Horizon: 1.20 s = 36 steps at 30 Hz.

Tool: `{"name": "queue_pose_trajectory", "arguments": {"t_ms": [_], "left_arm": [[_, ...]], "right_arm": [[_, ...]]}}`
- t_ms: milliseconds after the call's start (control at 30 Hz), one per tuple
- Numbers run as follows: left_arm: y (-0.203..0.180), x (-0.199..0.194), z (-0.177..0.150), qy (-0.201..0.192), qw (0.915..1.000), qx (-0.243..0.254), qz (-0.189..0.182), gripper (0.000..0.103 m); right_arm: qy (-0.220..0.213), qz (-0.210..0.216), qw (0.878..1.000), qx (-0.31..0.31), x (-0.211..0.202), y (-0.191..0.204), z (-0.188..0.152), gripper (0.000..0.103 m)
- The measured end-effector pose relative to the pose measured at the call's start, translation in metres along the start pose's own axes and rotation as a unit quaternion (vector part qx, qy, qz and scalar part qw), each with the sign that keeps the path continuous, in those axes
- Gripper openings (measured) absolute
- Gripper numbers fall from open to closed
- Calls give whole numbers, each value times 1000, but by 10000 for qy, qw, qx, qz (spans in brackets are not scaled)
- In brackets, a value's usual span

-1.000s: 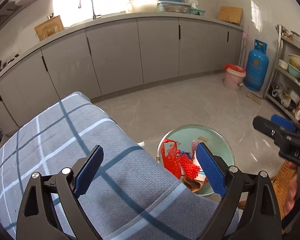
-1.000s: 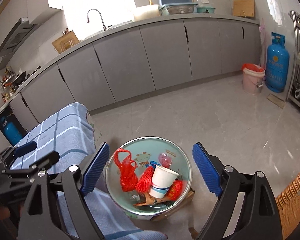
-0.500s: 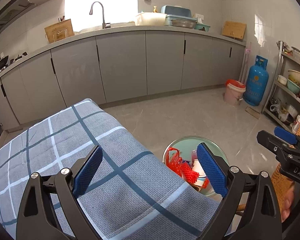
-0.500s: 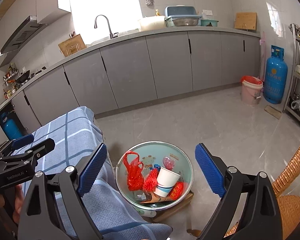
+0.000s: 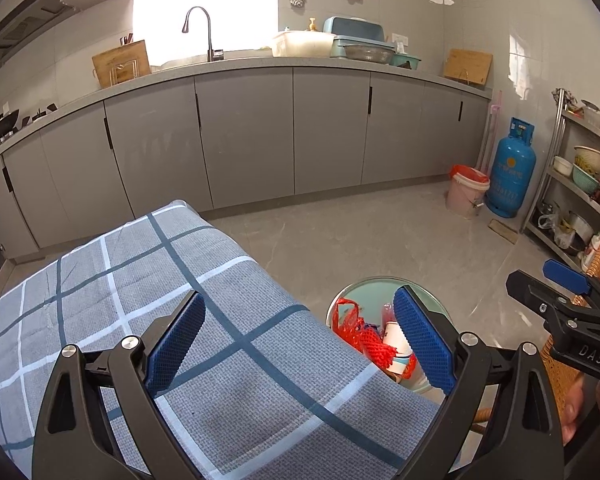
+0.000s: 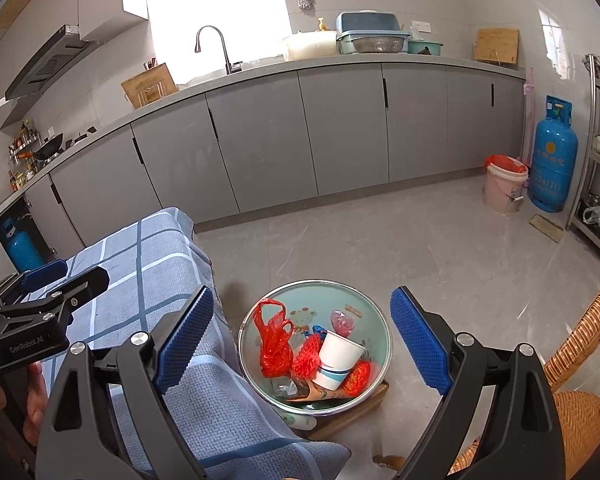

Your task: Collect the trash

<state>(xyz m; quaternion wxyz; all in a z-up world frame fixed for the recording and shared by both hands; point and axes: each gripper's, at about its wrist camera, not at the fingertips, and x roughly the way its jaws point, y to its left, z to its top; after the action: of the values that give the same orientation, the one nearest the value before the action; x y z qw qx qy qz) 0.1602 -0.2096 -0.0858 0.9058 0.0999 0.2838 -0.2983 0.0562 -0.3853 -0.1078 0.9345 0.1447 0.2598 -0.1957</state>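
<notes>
Right wrist view: the right gripper [image 6: 298, 342] hangs spread wide and empty above the basin [image 6: 384, 364] on the floor beside the checked cloth [image 6: 140, 264]. Inside lies the paper cup [image 6: 340, 358], tilted, its mouth pointing up and left, among red netting [image 6: 274, 350]. The left gripper [image 5: 298, 342] is spread too, empty over the cloth.

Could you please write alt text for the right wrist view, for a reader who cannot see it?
The open right claw hangs empty above a basin on the kitchen floor holding a paper cup, a red plastic bag and red mesh netting. A checked cloth lies to the left, grey cabinets behind.
</notes>
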Motion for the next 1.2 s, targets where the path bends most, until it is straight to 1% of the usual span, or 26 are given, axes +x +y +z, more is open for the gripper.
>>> {"name": "queue_pose_trajectory", "arguments": {"t_ms": [900, 967, 1200], "left_arm": [[-3, 3, 0, 26, 10000, 48, 24, 94], [-3, 3, 0, 44, 10000, 40, 80, 98], [-2, 3, -1, 90, 9996, 126, 226, 99]], "right_arm": [[-4, 11, 10000, 0, 2, 0, 2, 90], [-15, 16, 10000, -7, 2, -1, 2, 90], [-8, 34, 10000, -10, 4, -2, 1, 90]]}}
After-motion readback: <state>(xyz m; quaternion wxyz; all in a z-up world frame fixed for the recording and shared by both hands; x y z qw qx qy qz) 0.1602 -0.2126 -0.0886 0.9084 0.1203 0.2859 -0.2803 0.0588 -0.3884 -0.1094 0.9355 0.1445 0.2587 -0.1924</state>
